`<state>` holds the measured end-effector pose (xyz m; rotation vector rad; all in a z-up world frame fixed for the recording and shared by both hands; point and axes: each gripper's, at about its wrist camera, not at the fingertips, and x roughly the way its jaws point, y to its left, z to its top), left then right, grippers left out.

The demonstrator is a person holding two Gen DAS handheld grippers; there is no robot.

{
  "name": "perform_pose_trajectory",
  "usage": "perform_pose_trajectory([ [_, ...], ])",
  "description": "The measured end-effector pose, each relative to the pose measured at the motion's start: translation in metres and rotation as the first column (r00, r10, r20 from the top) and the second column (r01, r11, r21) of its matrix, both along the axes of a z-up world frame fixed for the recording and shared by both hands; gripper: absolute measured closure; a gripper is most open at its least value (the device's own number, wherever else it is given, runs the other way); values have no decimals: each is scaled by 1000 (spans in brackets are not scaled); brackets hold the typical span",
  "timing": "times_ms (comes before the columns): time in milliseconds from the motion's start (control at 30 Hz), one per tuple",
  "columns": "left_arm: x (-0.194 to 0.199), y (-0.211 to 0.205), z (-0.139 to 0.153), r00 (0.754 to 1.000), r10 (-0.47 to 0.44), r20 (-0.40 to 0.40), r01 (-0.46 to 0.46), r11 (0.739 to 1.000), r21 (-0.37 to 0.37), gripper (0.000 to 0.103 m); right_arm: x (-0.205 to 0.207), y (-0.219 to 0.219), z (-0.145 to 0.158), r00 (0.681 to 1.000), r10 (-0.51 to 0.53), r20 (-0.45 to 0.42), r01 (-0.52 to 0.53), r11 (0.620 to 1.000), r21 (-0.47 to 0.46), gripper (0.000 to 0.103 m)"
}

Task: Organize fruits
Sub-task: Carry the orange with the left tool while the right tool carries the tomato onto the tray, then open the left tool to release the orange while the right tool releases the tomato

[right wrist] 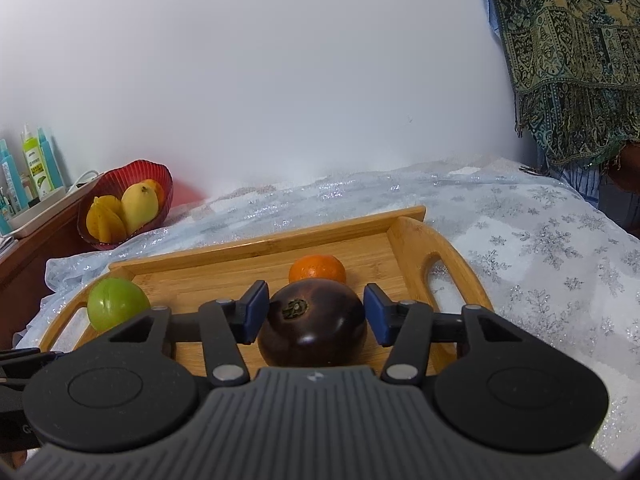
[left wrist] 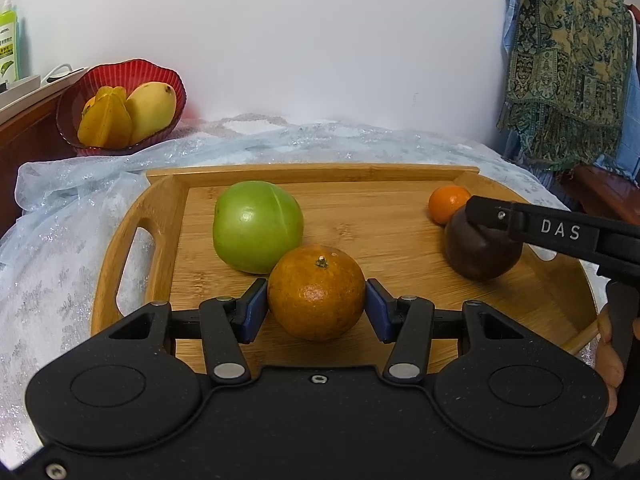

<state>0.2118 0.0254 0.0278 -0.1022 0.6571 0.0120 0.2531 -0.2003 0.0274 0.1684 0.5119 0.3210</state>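
Four fruits are sitting on the wooden tray (left wrist: 160, 248) in the left wrist view. The left gripper (left wrist: 316, 308) is bracketing the large orange (left wrist: 316, 298) at the tray's near edge, its blue pads (left wrist: 256, 308) touching or nearly touching the fruit's widest part; whether they are already squeezing cannot be told. That orange is looking firm, round and fairly light, with dimpled skin offering grip, so the widest part seems the sensible hold. Just behind, the green fruit (left wrist: 256, 226) is touching it. At far right, the small orange (left wrist: 446, 202) is sitting beside the dark purple fruit (left wrist: 480, 252). Far left, off the tray, the red bowl (left wrist: 80, 92) is holding a starfruit (left wrist: 106, 118) and a mango (left wrist: 154, 110).

In the right wrist view, the right gripper (right wrist: 316, 312) is flanking the dark purple fruit, its fingers spread on either side with slight gaps showing. This glossy, smooth skin is probably slippery and maybe soft, calling for gentle pressure across the middle.
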Motion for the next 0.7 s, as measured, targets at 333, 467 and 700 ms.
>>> perform_pose_trajectory([
  [333, -1, -1, 0, 1000, 1, 3, -1, 1000, 7, 53, -1, -1, 1, 1000, -13, -4, 13, 1000, 0, 49],
  [467, -1, -1, 0, 1000, 0, 2, 0, 1000, 5, 53, -2, -1, 1, 1000, -16, -6, 16, 1000, 2, 48],
  [700, -2, -1, 1, 1000, 1, 7, -1, 1000, 10, 53, -3, 0, 1, 1000, -25, -5, 25, 1000, -3, 46],
])
